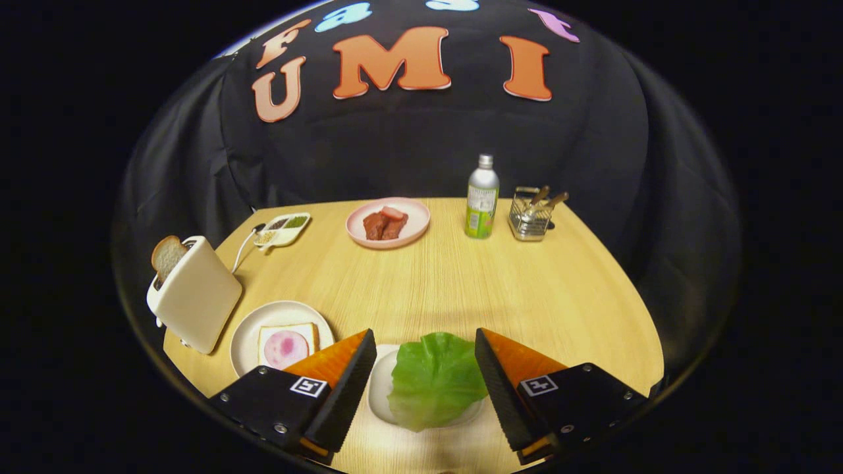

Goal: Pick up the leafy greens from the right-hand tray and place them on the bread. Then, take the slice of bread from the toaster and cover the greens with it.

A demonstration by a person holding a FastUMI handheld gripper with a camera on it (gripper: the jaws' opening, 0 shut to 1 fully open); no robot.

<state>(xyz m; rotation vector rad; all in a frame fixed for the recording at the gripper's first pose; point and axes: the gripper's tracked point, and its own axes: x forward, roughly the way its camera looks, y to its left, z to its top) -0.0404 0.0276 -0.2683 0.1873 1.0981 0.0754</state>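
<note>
A green lettuce leaf [435,380] lies on a small white tray [381,388] right between my two fingers. My gripper [425,345] stands open, its fingers on either side of the leaf with gaps showing. To the left, a white plate [248,338] holds a slice of bread [288,343] topped with a round pink slice of ham. Further left stands a white toaster [196,293] with a slice of bread [166,256] sticking up out of its slot.
At the back of the wooden table [500,289] sit a pink plate with red meat [388,223], a divided condiment dish [283,228], a green-labelled bottle [482,198] and a wire holder with utensils [532,214]. The toaster's cord trails toward the dish.
</note>
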